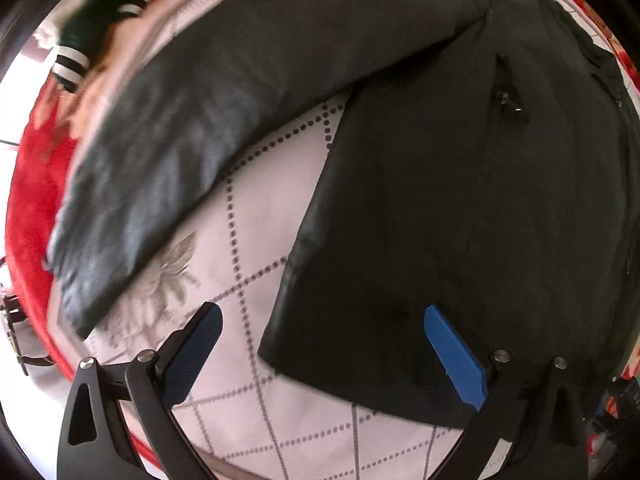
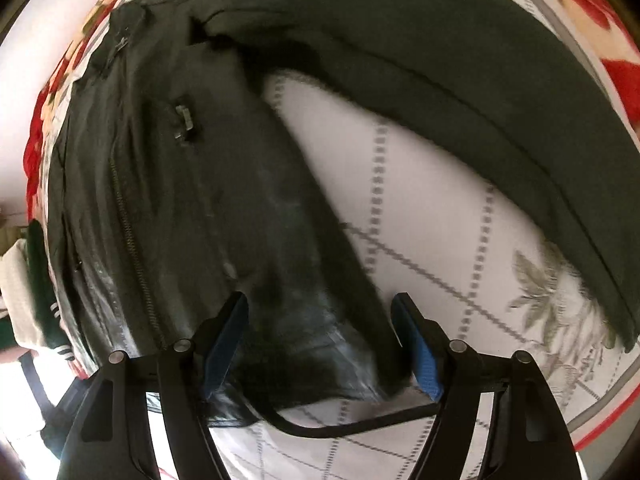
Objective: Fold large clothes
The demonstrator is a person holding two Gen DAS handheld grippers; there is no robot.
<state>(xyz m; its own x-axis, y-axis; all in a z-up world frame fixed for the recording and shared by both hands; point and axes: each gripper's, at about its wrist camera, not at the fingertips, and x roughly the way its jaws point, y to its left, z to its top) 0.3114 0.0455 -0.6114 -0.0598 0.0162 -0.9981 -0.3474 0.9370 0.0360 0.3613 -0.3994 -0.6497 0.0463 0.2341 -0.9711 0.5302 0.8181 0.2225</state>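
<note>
A black leather jacket (image 1: 460, 208) lies spread flat on a white quilted bedspread (image 1: 256, 216) w/ dotted lines and grey leaf prints; sleeves go out to both sides. The left gripper (image 1: 322, 334) points down over the jacket's bottom corner, jaws wide open, nothing held; one blue pad (image 1: 454, 354) is above the leather, the other above the bedspread. The right gripper (image 2: 320, 332) is also open, approx. over the other hem corner, which sits between the pads, not pinched. A green striped garment (image 1: 100, 20) lies near the bed edge.
</note>
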